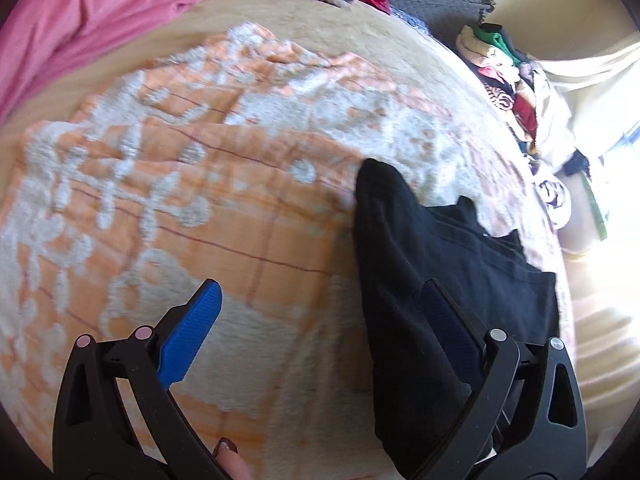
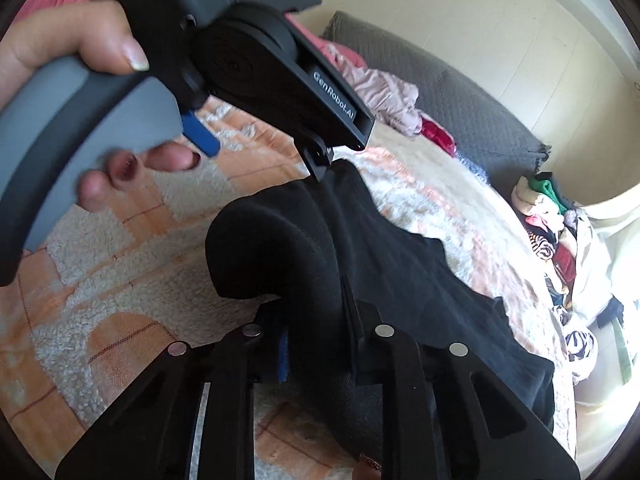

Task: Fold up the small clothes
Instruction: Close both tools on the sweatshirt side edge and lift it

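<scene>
A black garment (image 2: 400, 264) lay rumpled on a bed covered by an orange and white fleecy blanket (image 1: 160, 200). It was not folded yet: one end bulged up in a rounded hump, and the rest trailed unevenly toward the bed's right edge. Judging by this, the fold had only just begun, and flattening and doubling over were all left to do.

The right hand-held gripper (image 2: 316, 356) had its jaws pressed nearly together, pinching the black cloth by the hump. The left hand-held gripper (image 1: 320, 320) had its jaws spread wide; one blue pad (image 1: 188, 336) stood over bare blanket, the other lay against the black cloth without gripping it. A person's hand (image 2: 60, 52) held its grey handle, seen close up from the right wrist camera.

Along the bed's far edge lay a pink cover (image 1: 100, 8), a crumpled pale garment (image 2: 380, 92) and a red cloth (image 2: 438, 134), with a grey quilted throw (image 2: 460, 100) behind them. Beyond the right edge, a heap of mixed clothes (image 1: 508, 80) sat in bright window light. The walls were cream.
</scene>
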A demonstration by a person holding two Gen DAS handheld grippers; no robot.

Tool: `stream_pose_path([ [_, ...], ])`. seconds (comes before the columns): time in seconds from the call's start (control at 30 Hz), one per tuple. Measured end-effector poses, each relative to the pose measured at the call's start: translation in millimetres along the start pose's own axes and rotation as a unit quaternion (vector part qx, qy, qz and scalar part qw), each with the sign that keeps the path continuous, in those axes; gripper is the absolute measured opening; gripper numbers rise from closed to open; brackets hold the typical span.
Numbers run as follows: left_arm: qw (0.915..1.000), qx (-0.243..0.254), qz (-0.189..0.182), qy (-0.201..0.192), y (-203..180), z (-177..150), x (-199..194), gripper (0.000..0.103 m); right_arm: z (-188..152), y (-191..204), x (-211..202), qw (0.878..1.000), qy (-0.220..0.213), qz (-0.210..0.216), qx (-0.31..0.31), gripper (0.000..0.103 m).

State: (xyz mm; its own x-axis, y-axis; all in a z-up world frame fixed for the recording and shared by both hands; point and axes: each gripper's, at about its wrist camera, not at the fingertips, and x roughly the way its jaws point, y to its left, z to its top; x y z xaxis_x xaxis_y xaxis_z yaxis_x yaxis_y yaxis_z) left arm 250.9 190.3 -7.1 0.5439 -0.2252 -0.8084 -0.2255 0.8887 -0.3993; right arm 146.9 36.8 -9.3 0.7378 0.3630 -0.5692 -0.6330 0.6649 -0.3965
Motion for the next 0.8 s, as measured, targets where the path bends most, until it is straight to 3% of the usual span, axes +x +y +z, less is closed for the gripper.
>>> stream_pose_path([
  [0.3, 0.9978, 0.0, -0.065, 0.011, -39.1, 1.3, 3.0, 0.093, -11.4, -37.8, -33.7, 0.999, -0.031, -0.03, 0.031, 0.012],
  [0.37, 0.9963, 0.003, -0.085, 0.01, -52.9, 0.5, 0.6, 0.088, -15.2, -46.6, -42.2, 0.998, -0.036, -0.035, 0.047, 0.011],
  [0.47, 0.9924, -0.004, -0.121, 0.022, -70.8, 0.3, 1.1, 0.066, -21.6, -58.8, -53.4, 0.996, -0.04, -0.039, 0.069, 0.01],
  [0.53, 0.9904, -0.002, -0.136, 0.025, -86.5, -1.1, -0.1, 0.041, -26.2, -65.8, -60.0, 0.995, -0.042, -0.042, 0.079, 0.009],
  [0.6, 0.9897, 0.007, -0.141, 0.024, -103.8, -2.5, -2.2, 0.026, -30.3, -72.2, -65.2, 0.994, -0.044, -0.046, 0.087, 0.009],
  [0.7, 0.9897, 0.021, -0.141, 0.015, -129.8, -4.8, -7.5, 0.018, -39.4, -84.6, -76.5, 0.991, -0.049, -0.054, 0.11, 0.008],
  [0.8, 0.9889, 0.038, -0.144, 0.01, -154.4, -7.3, -11.7, 0.017, -48.0, -99.7, -88.4, 0.987, -0.054, -0.06, 0.138, 0.008],
])
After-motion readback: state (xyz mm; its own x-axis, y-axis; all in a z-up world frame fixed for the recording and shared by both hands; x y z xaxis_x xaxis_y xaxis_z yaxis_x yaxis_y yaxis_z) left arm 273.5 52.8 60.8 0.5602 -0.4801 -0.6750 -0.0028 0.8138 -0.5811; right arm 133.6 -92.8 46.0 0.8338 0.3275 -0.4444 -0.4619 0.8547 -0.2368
